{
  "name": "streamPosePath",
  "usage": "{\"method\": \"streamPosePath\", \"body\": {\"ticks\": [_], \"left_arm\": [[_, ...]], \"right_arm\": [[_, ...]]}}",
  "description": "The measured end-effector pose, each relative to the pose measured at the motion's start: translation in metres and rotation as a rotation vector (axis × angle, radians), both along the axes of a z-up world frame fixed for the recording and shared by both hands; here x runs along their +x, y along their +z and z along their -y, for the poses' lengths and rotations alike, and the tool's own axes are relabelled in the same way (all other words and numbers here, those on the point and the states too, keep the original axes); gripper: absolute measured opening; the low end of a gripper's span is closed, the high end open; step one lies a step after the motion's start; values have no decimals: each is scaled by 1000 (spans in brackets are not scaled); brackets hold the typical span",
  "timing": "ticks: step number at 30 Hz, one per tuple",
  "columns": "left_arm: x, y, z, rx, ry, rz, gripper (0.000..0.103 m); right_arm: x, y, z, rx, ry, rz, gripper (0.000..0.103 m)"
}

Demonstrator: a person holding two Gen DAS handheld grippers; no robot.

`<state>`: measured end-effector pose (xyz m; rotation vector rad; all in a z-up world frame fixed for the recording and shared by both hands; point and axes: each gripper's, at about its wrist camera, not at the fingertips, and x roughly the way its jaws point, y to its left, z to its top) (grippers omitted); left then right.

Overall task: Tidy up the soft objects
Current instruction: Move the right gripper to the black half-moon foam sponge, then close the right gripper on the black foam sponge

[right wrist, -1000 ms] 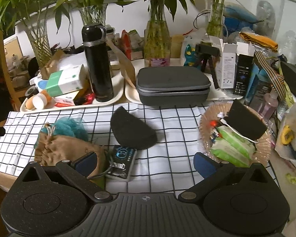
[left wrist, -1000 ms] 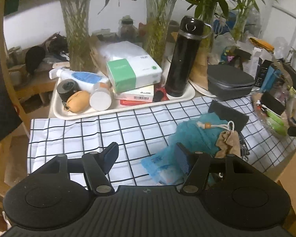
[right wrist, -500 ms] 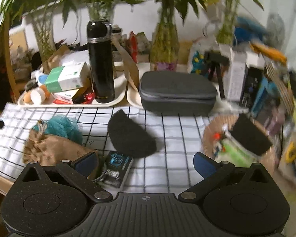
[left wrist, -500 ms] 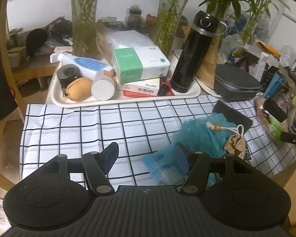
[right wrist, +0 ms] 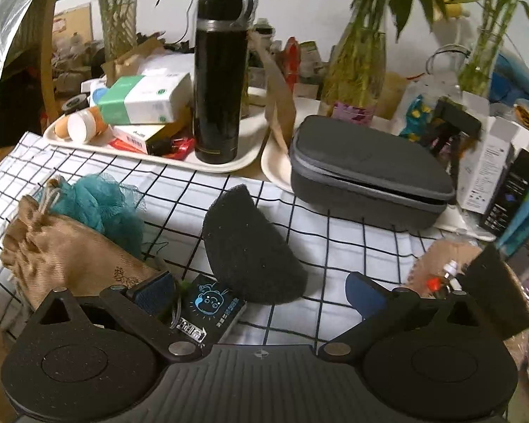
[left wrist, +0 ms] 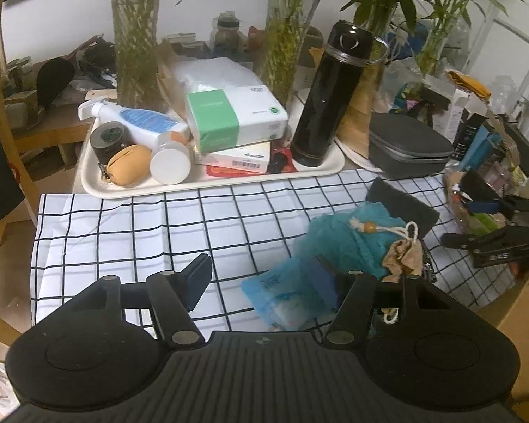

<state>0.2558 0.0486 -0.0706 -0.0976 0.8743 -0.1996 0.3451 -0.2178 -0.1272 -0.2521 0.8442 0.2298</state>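
Left gripper (left wrist: 261, 278): my jaws stand apart, nothing clamped. Its right finger sits over a light blue plastic packet (left wrist: 282, 299) lying on the checked cloth (left wrist: 158, 225); the left finger hangs over bare cloth. Can't tell if the finger touches the packet, the view is too steep there.

Just beyond the packet: teal mesh bath pouf (left wrist: 349, 239), with a tan drawstring pouch (left wrist: 405, 255) against its right side, cord and wooden bead lying across the pouf. Behind those, a dark foam sponge (left wrist: 405, 208).

Right gripper (right wrist: 261, 287): jaws wide, empty. The left finger is at the tan pouch's (right wrist: 70, 250) near edge, next to a small black pack with a blue cartoon print (right wrist: 211, 308) that lies on the cloth between the fingers. The half-round sponge (right wrist: 250, 246) sits directly ahead, flat on the cloth (right wrist: 352, 243), touching the black pack's far corner. The pouf (right wrist: 98, 201) is left of it, pressed against the pouch. I also see the right gripper from the left camera, at the tabletop's right edge (left wrist: 493, 243).

Further out: grey zip case (right wrist: 366, 172) behind the sponge; a round dish on the right (right wrist: 437, 257) carrying a black block and small items, blurred. Cream tray (left wrist: 98, 190) at the back holds an upright black flask (left wrist: 331, 95), a green-and-white tissue pack (left wrist: 236, 120) on flat boxes, a spray bottle (left wrist: 141, 123), a tan coin purse (left wrist: 128, 165). Glass vases with bamboo (left wrist: 134, 35) stand behind.
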Motion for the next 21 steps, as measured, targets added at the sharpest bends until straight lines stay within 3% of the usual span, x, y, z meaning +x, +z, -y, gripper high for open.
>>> {"method": "streamPosePath", "body": {"ticks": [21], "left_arm": [[-1,0,-8,3,5,-15,62]], "right_arm": [[55,-42,-25,-75,72,-27,93]]}}
